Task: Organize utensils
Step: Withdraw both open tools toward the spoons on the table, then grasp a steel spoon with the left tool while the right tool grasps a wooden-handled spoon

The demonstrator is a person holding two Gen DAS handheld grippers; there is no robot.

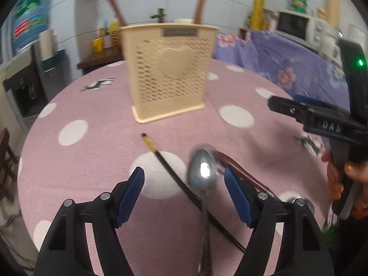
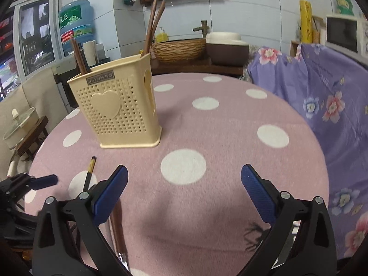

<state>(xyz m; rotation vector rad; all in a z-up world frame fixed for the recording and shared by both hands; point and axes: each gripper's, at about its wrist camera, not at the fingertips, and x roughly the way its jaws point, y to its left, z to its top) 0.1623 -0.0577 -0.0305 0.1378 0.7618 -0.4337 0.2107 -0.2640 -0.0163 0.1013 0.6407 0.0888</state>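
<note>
Right gripper (image 2: 184,184) at 6 o'clock, jaws spread wide, nothing between the blue pads (image 2: 110,193). Round table (image 2: 230,119) under a pink cloth with white dots. Cream perforated utensil holder (image 2: 119,105) at 10 o'clock, upright, heart relief on its face; brown chopsticks (image 2: 153,25) lean out of its far compartment, more sticks (image 2: 79,57) out of the near-left one. A black chopstick (image 2: 88,174) with a yellow-banded tip lies on the cloth at 8 o'clock, just beside the left pad. Left gripper (image 2: 43,181) at 9 o'clock (only one blue pad visible; state unclear). Brown handle (image 2: 117,227) lies on the cloth below the left pad.
</note>
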